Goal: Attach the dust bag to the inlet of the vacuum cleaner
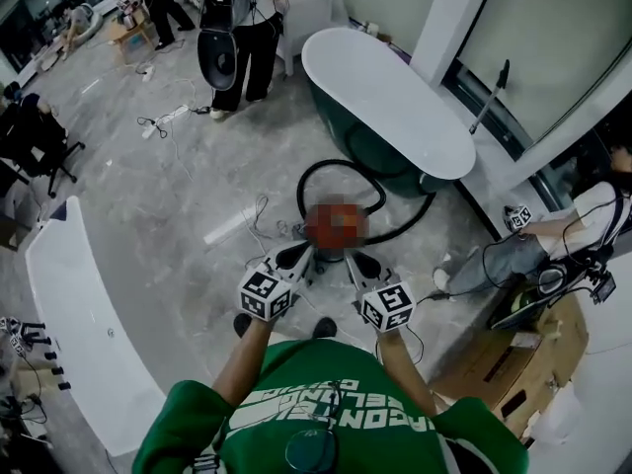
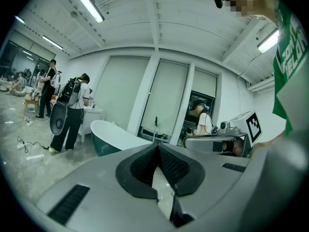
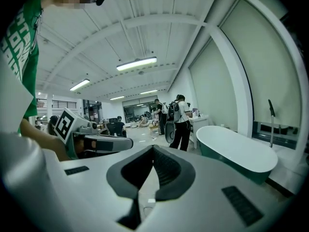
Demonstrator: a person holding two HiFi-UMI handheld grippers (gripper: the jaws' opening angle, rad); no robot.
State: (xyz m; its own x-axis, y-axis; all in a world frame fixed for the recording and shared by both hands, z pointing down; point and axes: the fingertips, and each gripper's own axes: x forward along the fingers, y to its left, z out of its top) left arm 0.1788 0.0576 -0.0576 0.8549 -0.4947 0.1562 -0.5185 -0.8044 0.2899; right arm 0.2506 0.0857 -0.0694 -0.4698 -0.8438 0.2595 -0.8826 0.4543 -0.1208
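In the head view I hold both grippers out in front of my green shirt, side by side and pointing forward over the floor. My left gripper (image 1: 300, 254) and right gripper (image 1: 357, 261) have nothing in them. Just ahead of them a black vacuum hose (image 1: 318, 171) loops on the floor; what lies at its middle is covered by a blurred patch. No dust bag shows in any view. In the left gripper view the left gripper (image 2: 157, 148) has its jaws meeting at the tips, empty. The right gripper (image 3: 153, 149) is likewise shut and empty in its own view.
A green bathtub with a white rim (image 1: 395, 102) stands beyond the hose. A long white table (image 1: 79, 314) is at the left, a cardboard box (image 1: 504, 363) and a seated person (image 1: 523, 245) at the right. People stand at the back (image 1: 242, 38). Cables lie on the floor (image 1: 163, 121).
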